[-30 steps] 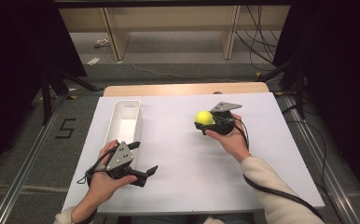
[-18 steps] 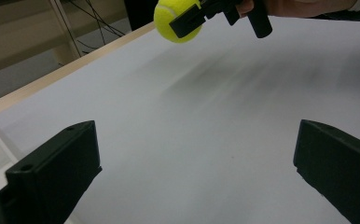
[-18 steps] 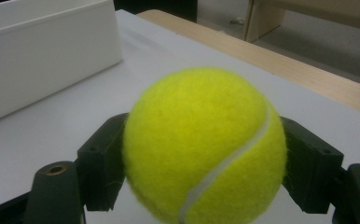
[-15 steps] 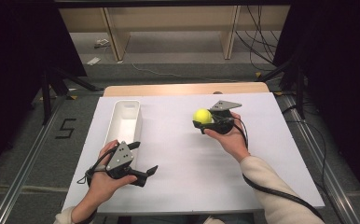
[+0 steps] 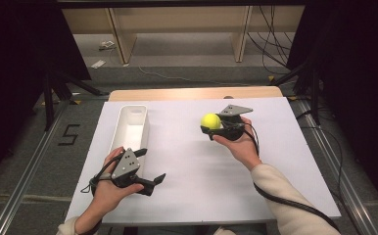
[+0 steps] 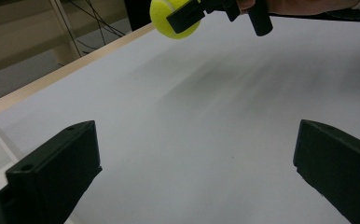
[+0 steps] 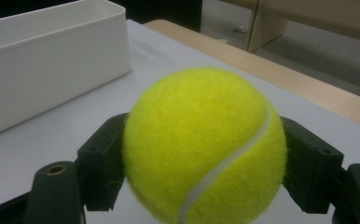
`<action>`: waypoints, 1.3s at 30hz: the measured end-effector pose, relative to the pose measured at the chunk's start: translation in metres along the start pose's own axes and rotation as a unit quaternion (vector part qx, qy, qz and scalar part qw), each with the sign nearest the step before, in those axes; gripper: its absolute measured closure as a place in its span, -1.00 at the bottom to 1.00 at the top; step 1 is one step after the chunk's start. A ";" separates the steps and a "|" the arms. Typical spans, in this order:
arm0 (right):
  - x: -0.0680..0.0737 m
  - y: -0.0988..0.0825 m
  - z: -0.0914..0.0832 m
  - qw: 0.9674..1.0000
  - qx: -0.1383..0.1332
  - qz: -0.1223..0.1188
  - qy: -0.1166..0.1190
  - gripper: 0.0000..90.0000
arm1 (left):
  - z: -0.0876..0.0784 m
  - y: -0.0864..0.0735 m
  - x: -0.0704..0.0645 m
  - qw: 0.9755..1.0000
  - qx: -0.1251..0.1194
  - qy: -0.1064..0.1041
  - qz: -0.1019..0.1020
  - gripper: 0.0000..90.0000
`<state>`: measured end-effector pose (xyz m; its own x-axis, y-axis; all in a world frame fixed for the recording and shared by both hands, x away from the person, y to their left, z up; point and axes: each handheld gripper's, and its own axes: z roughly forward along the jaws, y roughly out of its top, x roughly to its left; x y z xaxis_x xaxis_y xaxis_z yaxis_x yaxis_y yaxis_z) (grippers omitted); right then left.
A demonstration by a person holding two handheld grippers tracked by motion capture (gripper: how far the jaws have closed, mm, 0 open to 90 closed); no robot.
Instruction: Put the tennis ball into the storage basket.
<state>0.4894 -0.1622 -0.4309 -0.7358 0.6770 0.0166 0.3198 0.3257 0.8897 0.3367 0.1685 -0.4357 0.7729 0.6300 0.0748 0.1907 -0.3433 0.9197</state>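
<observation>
A lab recording bay: dark curtains hem in a white-covered desk [image 5: 275, 161], metal floor rails [image 5: 25, 181] run alongside, loose cables [image 5: 270, 44] trail past bare plywood shelving [image 5: 177, 19].

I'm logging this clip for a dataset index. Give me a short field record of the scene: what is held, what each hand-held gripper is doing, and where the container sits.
held object: yellow tennis ball
right hand-held gripper: jaws shut on the ball, at the table's far right
left hand-held gripper: jaws open, nothing between them, near the front edge
container: white bin, at the table's left, nothing seen in it
surface: white table
ball vs bin: apart, ball to the right of the bin
</observation>
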 end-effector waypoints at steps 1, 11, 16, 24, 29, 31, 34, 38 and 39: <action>0.002 0.001 0.000 1.000 -0.001 -0.002 0.001 -0.42 | 0.000 0.000 0.000 1.000 0.000 0.000 0.000 -1.00; 0.011 0.006 0.003 1.000 -0.006 -0.009 0.011 -0.42 | 0.001 0.000 0.000 1.000 0.001 -0.001 0.000 -1.00; 0.015 0.008 0.003 1.000 -0.008 -0.011 0.016 -0.42 | 0.000 0.000 0.000 1.000 0.000 0.000 0.000 -1.00; 0.020 0.012 0.005 1.000 -0.012 -0.015 0.022 -0.42 | 0.000 0.000 0.000 1.000 0.001 0.000 0.000 -1.00; 0.022 0.015 0.005 0.999 -0.016 -0.017 0.025 -0.42 | 0.000 0.000 0.000 1.000 0.001 -0.001 0.001 -1.00; 0.024 0.017 0.006 0.999 -0.018 -0.018 0.027 -0.42 | 0.001 0.000 0.000 1.000 0.001 -0.001 0.000 -1.00; 0.026 0.019 0.006 0.999 -0.020 -0.021 0.029 -0.42 | 0.001 0.000 0.000 1.000 0.002 0.000 0.001 -1.00; 0.028 0.021 0.007 0.999 -0.022 -0.021 0.031 -0.42 | 0.001 0.000 0.000 1.000 0.002 0.000 0.001 -1.00; 0.029 0.022 0.007 0.999 -0.023 -0.023 0.030 -0.42 | 0.001 0.000 0.000 1.000 0.002 0.000 0.001 -1.00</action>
<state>0.4793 -0.1310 -0.4143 -0.7846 0.6201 0.0014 0.2574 0.3237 0.9105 0.3371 0.1681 -0.4363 0.7733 0.6295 0.0763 0.1919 -0.3470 0.9180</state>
